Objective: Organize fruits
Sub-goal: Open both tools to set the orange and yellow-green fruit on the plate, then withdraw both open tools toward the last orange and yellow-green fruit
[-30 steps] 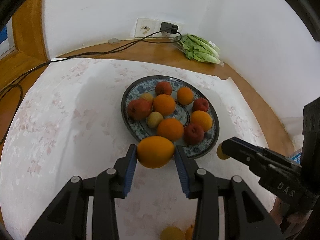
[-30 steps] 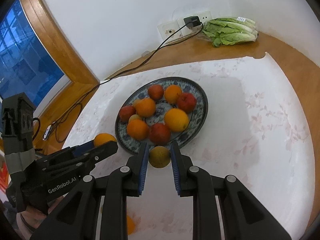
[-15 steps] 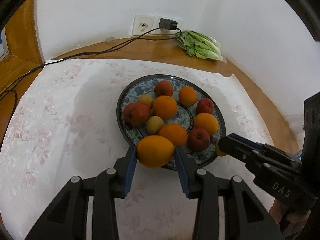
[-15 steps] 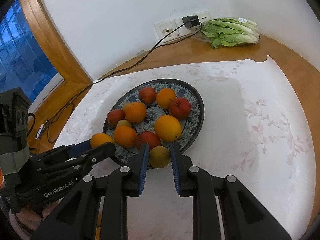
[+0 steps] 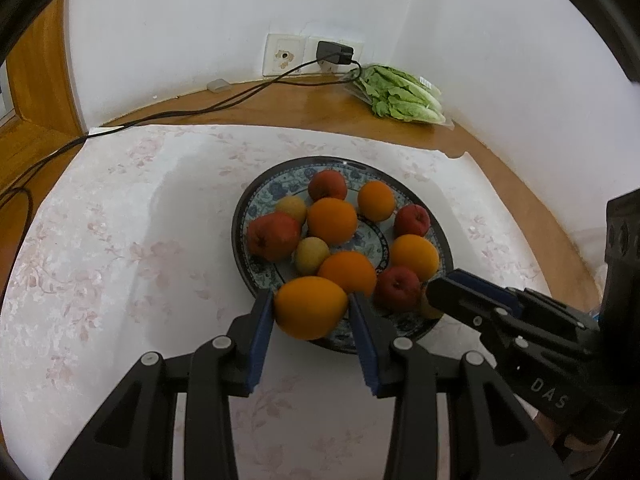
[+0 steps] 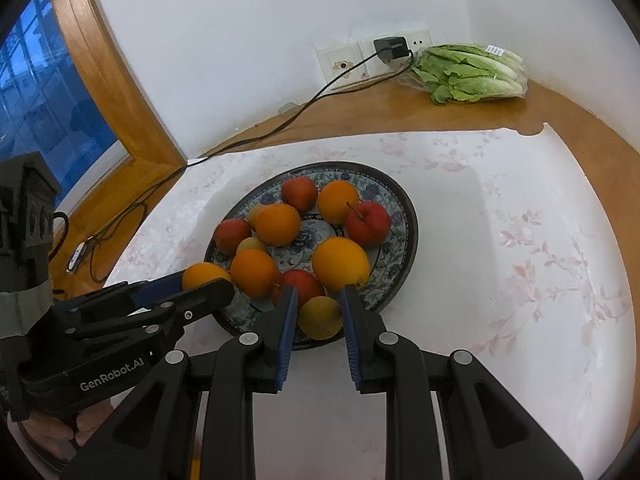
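Note:
A blue patterned plate holds several oranges, red apples and small yellow fruits. My left gripper is shut on an orange and holds it over the plate's near rim. In the right wrist view this orange shows at the left gripper's tips beside the plate. My right gripper has a small yellow fruit between its jaws, which are opening. The fruit rests on the near rim, with a thin gap at the left pad.
The plate sits on a white flowered cloth over a wooden table. A bag of lettuce lies in the far corner. A black cable runs from the wall charger across the left side. A window frame stands at left.
Both grippers moved forward over the plate's near rim with their fruits. The right jaws have parted slightly around the yellow fruit, now on the rim.

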The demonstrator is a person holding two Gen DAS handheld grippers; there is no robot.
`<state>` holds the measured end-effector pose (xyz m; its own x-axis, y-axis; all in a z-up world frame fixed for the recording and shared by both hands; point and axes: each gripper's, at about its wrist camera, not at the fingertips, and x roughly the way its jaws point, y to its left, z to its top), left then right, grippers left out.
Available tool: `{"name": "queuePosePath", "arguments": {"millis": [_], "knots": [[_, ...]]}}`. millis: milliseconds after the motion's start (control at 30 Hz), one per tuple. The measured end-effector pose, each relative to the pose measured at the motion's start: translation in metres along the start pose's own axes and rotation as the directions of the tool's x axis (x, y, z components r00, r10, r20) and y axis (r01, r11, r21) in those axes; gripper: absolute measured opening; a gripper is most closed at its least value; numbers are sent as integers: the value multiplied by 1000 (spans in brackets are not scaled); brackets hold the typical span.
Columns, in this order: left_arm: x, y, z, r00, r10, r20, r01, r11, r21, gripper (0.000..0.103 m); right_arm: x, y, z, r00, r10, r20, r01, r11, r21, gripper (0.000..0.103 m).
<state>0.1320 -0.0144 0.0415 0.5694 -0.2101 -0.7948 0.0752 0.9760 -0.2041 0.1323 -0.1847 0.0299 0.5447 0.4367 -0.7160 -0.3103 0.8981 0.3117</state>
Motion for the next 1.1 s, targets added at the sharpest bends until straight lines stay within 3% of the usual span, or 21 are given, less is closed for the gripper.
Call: {"name": "queuePosePath", "arguments": {"millis": [300, 1100], "knots": [[-12, 1, -2, 1000, 0, 5, 0, 1000, -7, 44, -12, 3, 0, 1000, -3, 22, 3, 1000, -6, 35], [-65, 7, -44, 1000, -13, -18, 12, 998, -54, 45, -64, 38, -41, 1000, 19, 0, -19, 998, -57, 36]]}}
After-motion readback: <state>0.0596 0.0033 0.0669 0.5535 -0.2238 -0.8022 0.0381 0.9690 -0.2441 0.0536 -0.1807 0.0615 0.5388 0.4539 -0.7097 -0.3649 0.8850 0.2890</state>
